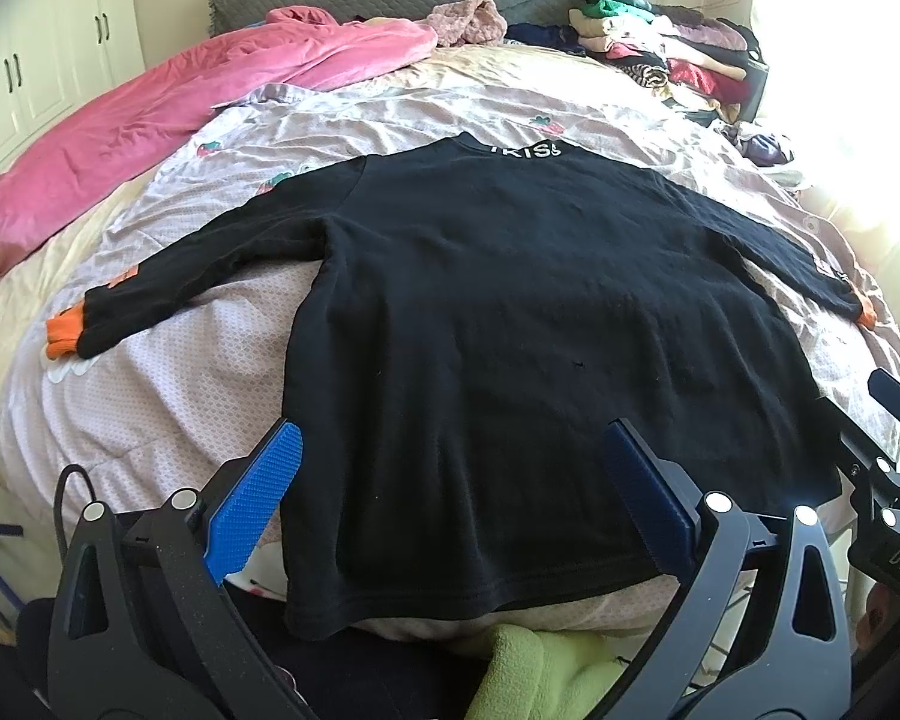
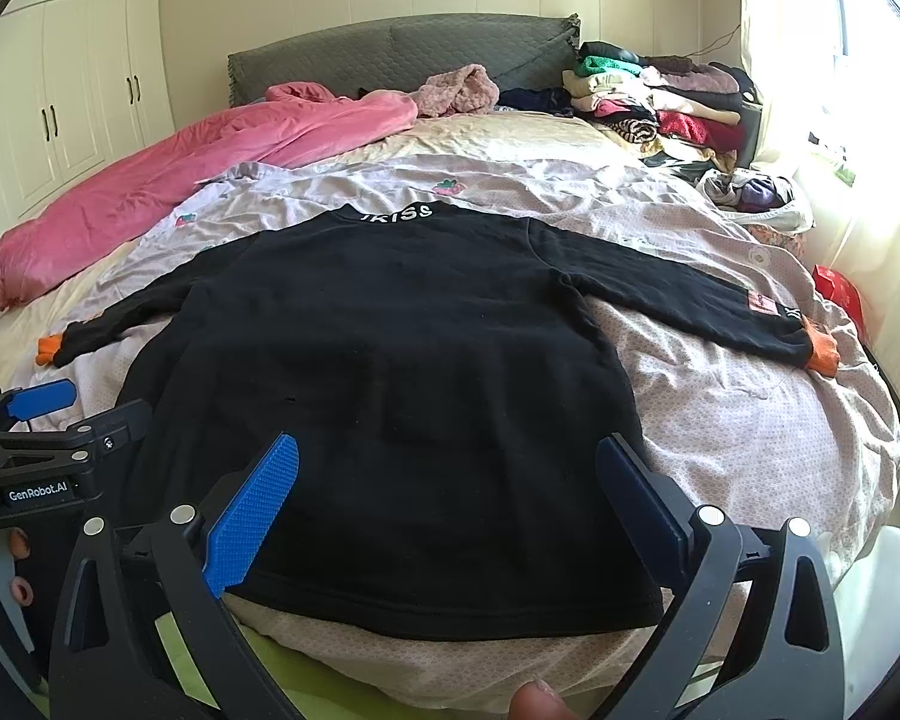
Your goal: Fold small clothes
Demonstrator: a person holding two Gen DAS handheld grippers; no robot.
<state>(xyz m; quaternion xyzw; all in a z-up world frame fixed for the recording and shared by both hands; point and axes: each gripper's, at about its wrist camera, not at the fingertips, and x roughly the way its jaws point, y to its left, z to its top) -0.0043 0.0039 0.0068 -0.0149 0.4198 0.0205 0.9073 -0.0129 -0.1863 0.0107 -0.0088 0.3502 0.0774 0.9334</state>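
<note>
Folding well means the wide-open, empty left gripper [image 1: 450,486] and right gripper [image 2: 447,492] pinch each sleeve toward the black shirt [image 1: 510,330] middle.

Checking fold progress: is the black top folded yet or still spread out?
Spread out. The black top lies flat on the bed, both sleeves out sideways, orange cuffs apart, hem unfolded.
</note>
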